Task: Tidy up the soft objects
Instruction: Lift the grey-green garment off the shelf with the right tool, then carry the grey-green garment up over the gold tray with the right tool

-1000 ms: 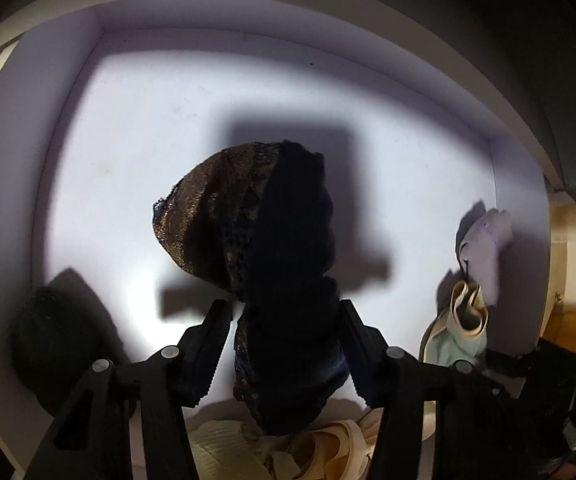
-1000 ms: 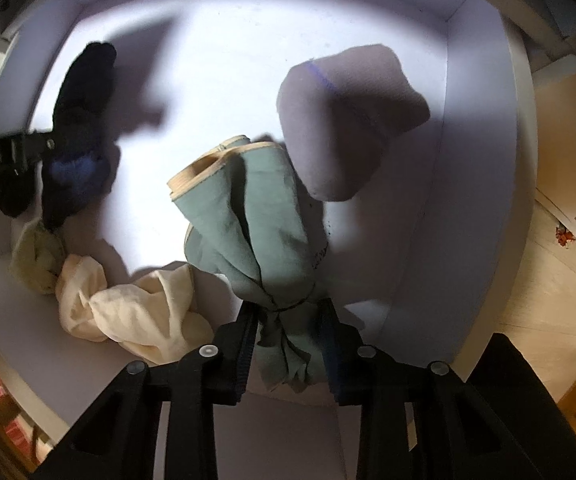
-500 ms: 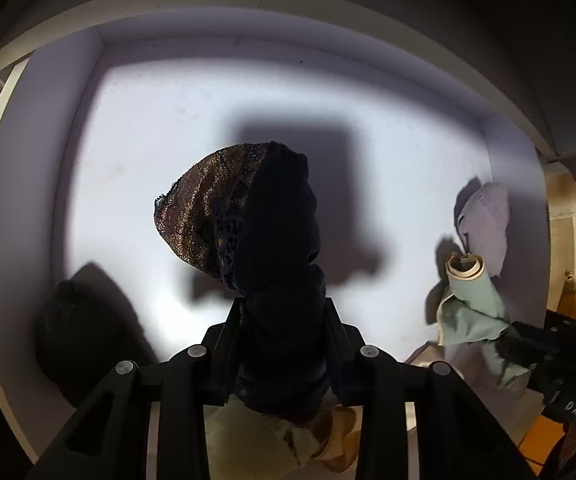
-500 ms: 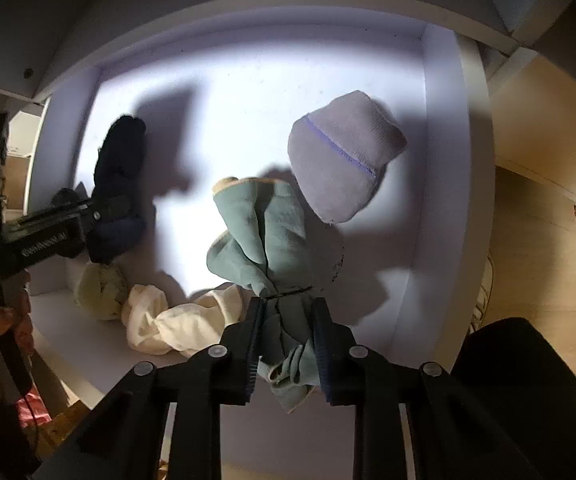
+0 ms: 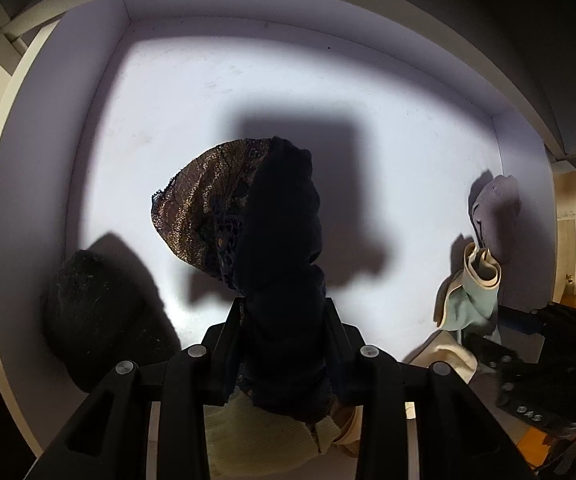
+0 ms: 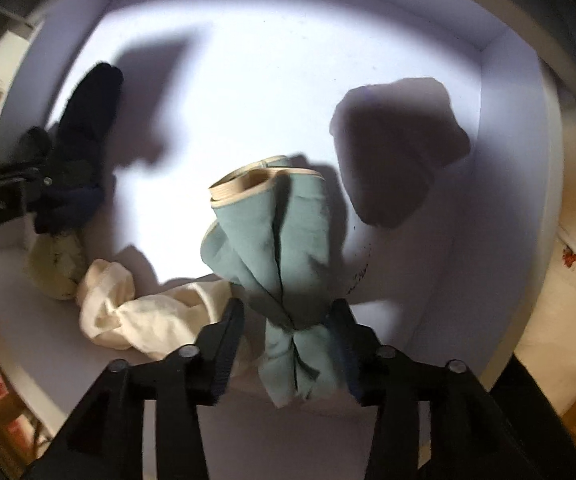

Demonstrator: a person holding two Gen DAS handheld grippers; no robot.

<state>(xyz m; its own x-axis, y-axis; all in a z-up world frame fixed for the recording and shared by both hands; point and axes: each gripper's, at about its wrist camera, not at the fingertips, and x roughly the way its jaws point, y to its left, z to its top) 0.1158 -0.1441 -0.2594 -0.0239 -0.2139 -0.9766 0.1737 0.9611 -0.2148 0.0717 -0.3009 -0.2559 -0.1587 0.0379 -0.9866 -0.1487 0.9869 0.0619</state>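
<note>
white shelf point(image 5: 215, 92): lit, walled behind and beside | my left gripper point(image 5: 283, 320) clamps dark lace garment point(image 5: 279, 240) | my right gripper point(image 6: 288, 320) parted around green cloth point(image 6: 271, 240), left finger apart from it

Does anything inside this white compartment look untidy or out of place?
Yes. A cream cloth lies crumpled and unfolded near the front edge, beside a pale yellow bundle. Nothing looks spilled or damaged.

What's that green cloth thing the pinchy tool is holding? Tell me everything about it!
The green cloth is soft, pale sea-green fabric, bunched into long folds, with a cream band edging its top end. It stands up inside the white cubby. The right tool brackets its narrow waist, left finger slightly apart. A cream cloth lies touching its left side.
</note>
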